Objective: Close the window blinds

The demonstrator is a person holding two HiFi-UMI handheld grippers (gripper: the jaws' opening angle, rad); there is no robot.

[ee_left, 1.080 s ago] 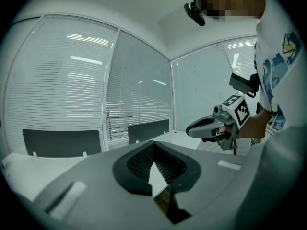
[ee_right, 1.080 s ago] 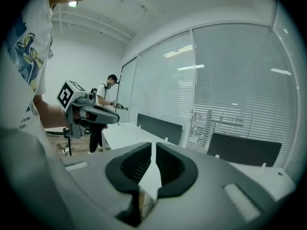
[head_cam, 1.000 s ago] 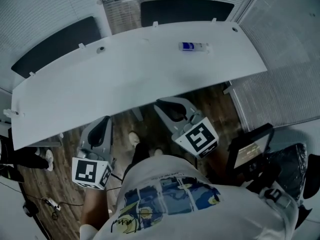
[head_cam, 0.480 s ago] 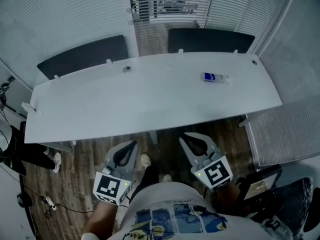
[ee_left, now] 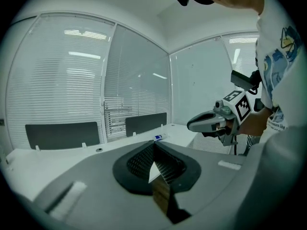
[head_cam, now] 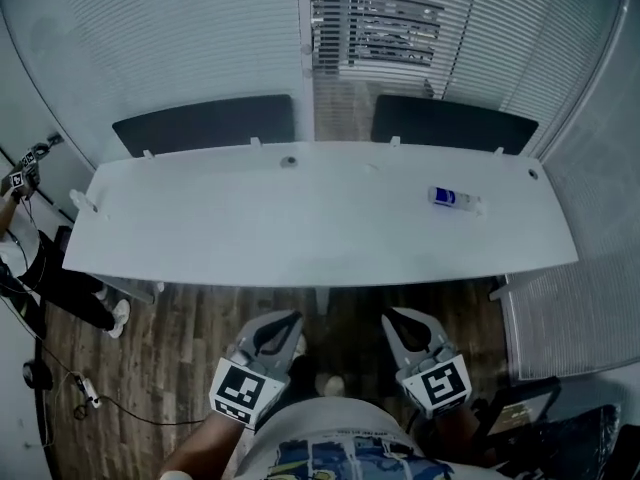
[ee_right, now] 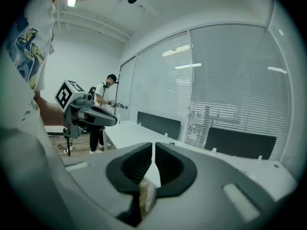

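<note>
Blinds [head_cam: 200, 48] hang beyond the bench [head_cam: 300, 228]. On its near side, well apart from them, are the left hand-held gripper [head_cam: 288, 320] and right hand-held gripper [head_cam: 394, 318], the 2 with jaws together, empty.

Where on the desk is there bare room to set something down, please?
Nearly all the desk is bare: left and middle, from the grommet to the near edge. Only a bottle lies toward the right end. Nowhere is crowded.
</note>
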